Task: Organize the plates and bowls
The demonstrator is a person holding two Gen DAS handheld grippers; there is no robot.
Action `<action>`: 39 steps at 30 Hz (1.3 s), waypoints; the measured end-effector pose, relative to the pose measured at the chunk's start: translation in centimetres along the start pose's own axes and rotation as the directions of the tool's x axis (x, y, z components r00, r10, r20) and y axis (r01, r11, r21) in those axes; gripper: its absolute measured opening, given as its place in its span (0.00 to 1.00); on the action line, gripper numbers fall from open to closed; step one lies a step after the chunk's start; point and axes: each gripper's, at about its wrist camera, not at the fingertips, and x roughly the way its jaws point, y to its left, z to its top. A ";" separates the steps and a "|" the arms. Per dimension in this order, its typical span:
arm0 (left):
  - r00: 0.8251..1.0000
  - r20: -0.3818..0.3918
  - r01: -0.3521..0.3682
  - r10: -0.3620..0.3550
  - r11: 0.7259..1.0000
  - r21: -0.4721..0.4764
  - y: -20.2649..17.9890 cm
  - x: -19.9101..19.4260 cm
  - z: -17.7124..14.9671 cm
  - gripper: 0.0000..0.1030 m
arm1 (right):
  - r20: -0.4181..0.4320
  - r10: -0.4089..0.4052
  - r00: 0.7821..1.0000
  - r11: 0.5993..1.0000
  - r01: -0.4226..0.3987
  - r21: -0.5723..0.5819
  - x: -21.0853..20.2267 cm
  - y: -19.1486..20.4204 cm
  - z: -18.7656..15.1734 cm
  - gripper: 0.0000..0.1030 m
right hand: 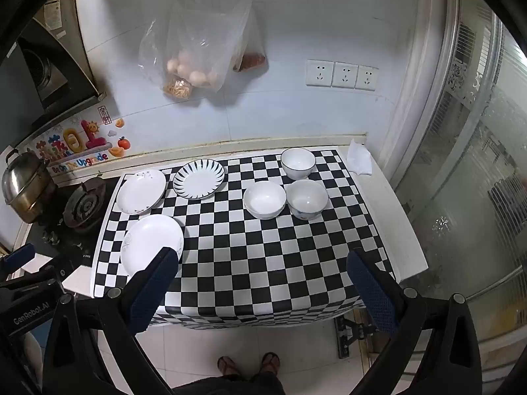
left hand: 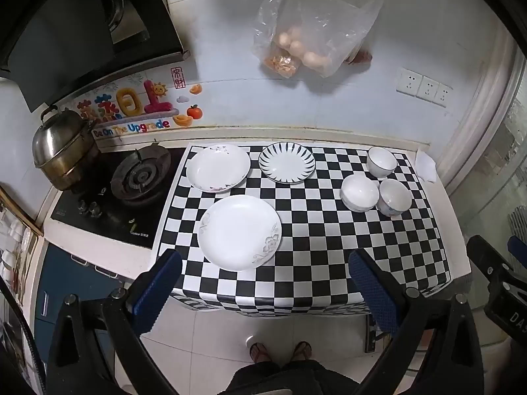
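Observation:
Three plates lie apart on the checkered counter mat [left hand: 316, 250]: a large white plate [left hand: 239, 232] [right hand: 151, 244] nearest me, a white plate with a faint floral print [left hand: 218, 167] [right hand: 141, 191] behind it, and a blue-striped plate [left hand: 287, 162] [right hand: 199, 179]. Three white bowls cluster on the right: a blue-rimmed bowl [left hand: 381, 161] [right hand: 297, 162] at the back, a plain bowl [left hand: 359, 192] [right hand: 264, 199], and a patterned bowl [left hand: 394, 197] [right hand: 307, 199]. My left gripper [left hand: 263, 284] and right gripper [right hand: 262, 284] hover open above the mat's front edge, nothing between their fingers.
A gas stove [left hand: 138, 177] with a steel pot [left hand: 61, 146] sits left of the mat. Plastic bags with eggs [right hand: 197, 62] hang on the tiled wall. Wall sockets [right hand: 342, 74] and a glass door [right hand: 477, 164] are to the right. A person's sandalled feet [right hand: 248, 363] stand below.

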 end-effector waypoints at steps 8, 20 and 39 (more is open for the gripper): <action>1.000 0.004 0.000 0.000 1.000 -0.004 0.1 0.1 0.1 1.00 | -0.004 -0.007 1.000 1.000 0.007 -0.006 0.1 0.3 0.3 1.00; 1.000 0.006 -0.007 0.007 1.000 -0.003 1.3 -0.2 1.1 1.00 | -0.002 -0.006 1.000 1.000 0.006 -0.006 0.2 0.4 0.4 1.00; 1.000 0.012 -0.014 0.014 1.000 -0.007 1.1 -0.4 0.8 1.00 | -0.007 -0.008 1.000 1.000 0.007 -0.013 0.2 0.4 0.3 1.00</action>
